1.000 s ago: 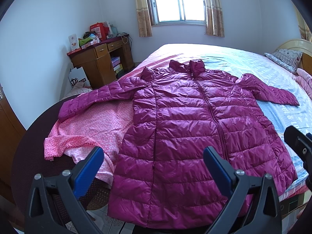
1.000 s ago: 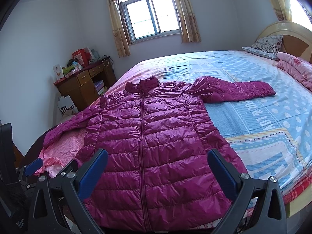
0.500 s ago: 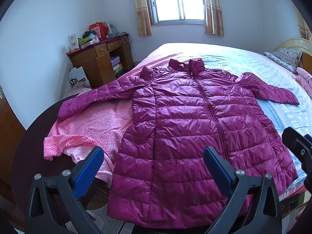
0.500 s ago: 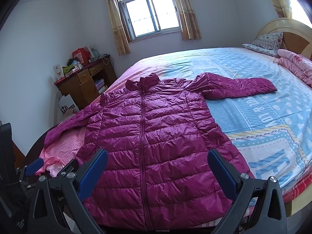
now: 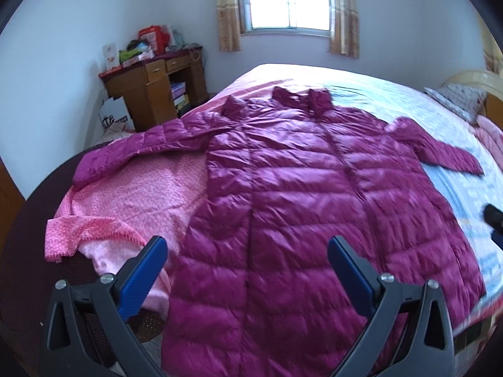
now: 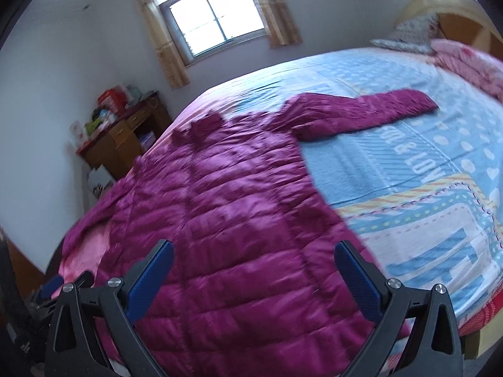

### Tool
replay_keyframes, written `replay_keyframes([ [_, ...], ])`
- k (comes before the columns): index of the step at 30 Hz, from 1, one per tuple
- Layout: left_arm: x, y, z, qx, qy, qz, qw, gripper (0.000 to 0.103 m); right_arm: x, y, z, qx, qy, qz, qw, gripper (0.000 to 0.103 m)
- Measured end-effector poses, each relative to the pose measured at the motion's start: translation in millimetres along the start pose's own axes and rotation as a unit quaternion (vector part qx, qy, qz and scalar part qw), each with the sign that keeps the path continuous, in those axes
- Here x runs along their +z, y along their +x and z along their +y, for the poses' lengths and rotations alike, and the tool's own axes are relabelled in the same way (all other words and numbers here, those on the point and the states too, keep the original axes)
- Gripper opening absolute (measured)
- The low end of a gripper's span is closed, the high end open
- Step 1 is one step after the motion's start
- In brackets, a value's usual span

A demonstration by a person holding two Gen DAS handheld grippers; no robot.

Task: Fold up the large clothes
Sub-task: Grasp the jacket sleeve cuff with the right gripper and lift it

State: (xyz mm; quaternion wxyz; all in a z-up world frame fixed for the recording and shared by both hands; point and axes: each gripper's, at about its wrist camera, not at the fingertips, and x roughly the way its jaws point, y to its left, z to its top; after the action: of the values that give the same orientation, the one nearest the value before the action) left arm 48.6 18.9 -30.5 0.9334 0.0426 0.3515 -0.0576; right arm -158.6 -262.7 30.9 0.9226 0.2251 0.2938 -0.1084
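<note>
Both jaws wide, nothing held. Jacket flat; sleeve at upper right should be pinched by right gripper near cuff, folded across; left gripper mirrors.

Magenta puffer jacket spread flat — right hand-held gripper agape.

Home bedroom: bed, desk.

white walls, bright curtained window, wooden desk left.
</note>
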Motion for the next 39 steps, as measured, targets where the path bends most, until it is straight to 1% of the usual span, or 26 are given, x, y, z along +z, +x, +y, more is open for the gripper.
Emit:
replay_keyframes([
  [2, 17.4, 15.6, 10.1, 0.005, -0.017, 0.001, 0.9998, 0.103, 19.2, 2.5, -31.8, 0.002, 0.037, -0.017, 0.999, 0.101],
  [6, 52.2, 46.0, 21.8, 0.016, -0.040, 0.003, 0.9991, 0.103, 69.5, 5.8, -102.8, -0.025, 0.111, -0.054, 0.992, 0.100],
  [7, 57.9, 53.5, 23.7, 0.021, -0.045, 0.003, 0.9988, 0.103, 85.7, 8.0, -129.1, -0.026, 0.142, -0.067, 0.987, 0.100],
  [9, 68.0, 70.3, 26.0, 0.039, -0.053, -0.007, 0.9978, 0.103, 107.0, 14.4, -168.4, -0.032, 0.191, -0.080, 0.978, 0.099],
  [10, 72.3, 79.6, 26.0, 0.052, -0.055, -0.012, 0.9971, 0.103, 120.1, 20.9, -195.4, -0.035, 0.224, -0.087, 0.970, 0.093],
  [11, 75.4, 88.9, 25.4, 0.063, -0.054, -0.018, 0.9964, 0.103, 127.0, 24.7, -211.1, -0.040, 0.242, -0.090, 0.965, 0.081],
  [12, 77.6, 97.6, 24.4, 0.073, -0.051, -0.022, 0.9958, 0.103, 136.6, 32.7, -232.3, -0.050, 0.265, -0.091, 0.959, 0.077],
  [13, 80.0, 106.6, 22.8, 0.085, -0.048, -0.024, 0.9949, 0.103, 143.9, 40.1, -246.6, -0.060, 0.277, -0.089, 0.955, 0.075],
  [15, 84.6, 129.6, 18.6, 0.113, -0.036, -0.016, 0.9928, 0.103, 158.2, 57.1, -267.4, -0.079, 0.287, -0.083, 0.951, 0.074],
  [16, 85.6, 136.1, 18.4, 0.117, -0.036, -0.013, 0.9924, 0.103, 165.1, 68.8, -279.8, -0.088, 0.300, -0.079, 0.947, 0.075],
  [18, 88.0, 150.5, 18.6, 0.118, -0.046, -0.009, 0.9919, 0.103, 172.0, 85.3, -299.0, -0.089, 0.331, -0.076, 0.936, 0.075],
  [20, 89.5, 160.0, 19.2, 0.117, -0.055, -0.006, 0.9917, 0.103, 177.7, 108.4, -315.3, -0.097, 0.365, -0.062, 0.924, 0.075],
  [21, 89.3, 164.7, 19.5, 0.115, -0.058, -0.003, 0.9916, 0.103, 179.5, 113.8, -320.5, -0.102, 0.369, -0.068, 0.921, 0.075],
  [23, 84.6, 174.1, 19.1, 0.115, -0.060, 0.004, 0.9916, 0.103, 188.0, 119.9, -319.8, -0.113, 0.362, -0.084, 0.921, 0.075],
  [25, 77.7, 185.1, 17.8, 0.108, -0.060, 0.024, 0.9920, 0.103, 195.5, 130.4, -320.5, -0.116, 0.364, -0.084, 0.920, 0.075],
  [26, 73.9, 192.1, 18.5, 0.095, -0.066, 0.043, 0.9924, 0.103, 196.3, 132.8, -319.7, -0.124, 0.362, -0.086, 0.920, 0.075],
  [27, 73.2, 192.4, 20.6, 0.086, -0.073, 0.044, 0.9926, 0.103, 197.7, 134.4, -317.5, -0.134, 0.354, -0.090, 0.921, 0.075],
  [29, 70.6, 193.2, 31.6, 0.055, -0.105, 0.051, 0.9916, 0.103, 205.1, 140.6, -310.4, -0.157, 0.317, -0.082, 0.932, 0.075],
  [30, 69.0, 191.4, 34.8, 0.045, -0.114, 0.048, 0.9913, 0.103, 208.0, 145.7, -305.0, -0.171, 0.285, -0.070, 0.941, 0.075],
  [31, 68.5, 190.5, 34.1, 0.045, -0.113, 0.045, 0.9915, 0.103, 210.2, 148.4, -301.6, -0.177, 0.265, -0.063, 0.946, 0.068],
  [32, 68.0, 189.5, 32.3, 0.048, -0.109, 0.044, 0.9919, 0.103, 212.6, 151.8, -298.4, -0.185, 0.246, -0.055, 0.950, 0.051],
  [33, 67.3, 188.0, 31.2, 0.051, -0.106, 0.044, 0.9921, 0.103, 213.5, 152.8, -298.1, -0.185, 0.236, -0.046, 0.953, 0.039],
  [34, 67.0, 186.4, 30.6, 0.051, -0.106, 0.044, 0.9921, 0.103, 213.3, 153.2, -301.7, -0.172, 0.238, -0.040, 0.955, 0.018],
  [35, 66.3, 184.9, 30.5, 0.050, -0.107, 0.043, 0.9921, 0.103, 211.4, 152.8, -306.2, -0.160, 0.246, -0.036, 0.955, 0.015],
  [36, 65.5, 183.6, 30.3, 0.049, -0.108, 0.041, 0.9921, 0.103, 207.5, 148.5, -305.4, -0.154, 0.254, -0.037, 0.954, 0.015],
  [39, 65.8, 186.1, 31.5, 0.047, -0.109, 0.039, 0.9922, 0.103, 209.0, 126.7, -291.8, -0.137, 0.250, -0.066, 0.956, 0.011],
])
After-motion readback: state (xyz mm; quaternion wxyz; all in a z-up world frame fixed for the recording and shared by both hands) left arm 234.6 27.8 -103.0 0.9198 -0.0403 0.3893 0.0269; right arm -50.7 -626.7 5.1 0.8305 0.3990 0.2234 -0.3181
